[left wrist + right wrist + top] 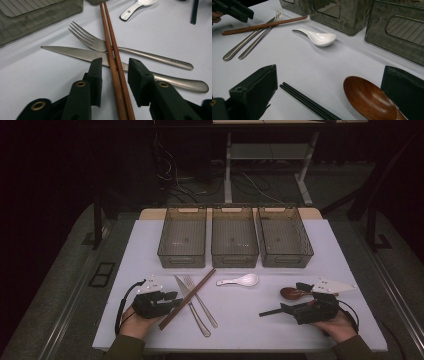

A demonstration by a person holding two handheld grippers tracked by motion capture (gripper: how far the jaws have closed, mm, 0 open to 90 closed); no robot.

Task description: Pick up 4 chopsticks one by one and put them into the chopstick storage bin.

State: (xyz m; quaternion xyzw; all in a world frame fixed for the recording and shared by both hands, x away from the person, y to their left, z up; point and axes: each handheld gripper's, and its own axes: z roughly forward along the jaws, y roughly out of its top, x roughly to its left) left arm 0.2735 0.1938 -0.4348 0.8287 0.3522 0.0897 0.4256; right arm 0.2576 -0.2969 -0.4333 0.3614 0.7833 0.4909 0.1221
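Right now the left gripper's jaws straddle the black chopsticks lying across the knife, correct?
Not quite. The left gripper straddles the brown wooden chopsticks, which do lie across the knife; the left gripper view shows it. The black chopsticks lie by the right gripper.

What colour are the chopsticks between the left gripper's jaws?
Reddish-brown wood; the chopsticks show best in the left gripper view.

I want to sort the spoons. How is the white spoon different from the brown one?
The white spoon looks glossy like ceramic; the brown spoon looks wooden. The white spoon lies alone mid-table; the brown spoon sits between the right tongs, beside black chopsticks. Both lie bowl-up on the table.
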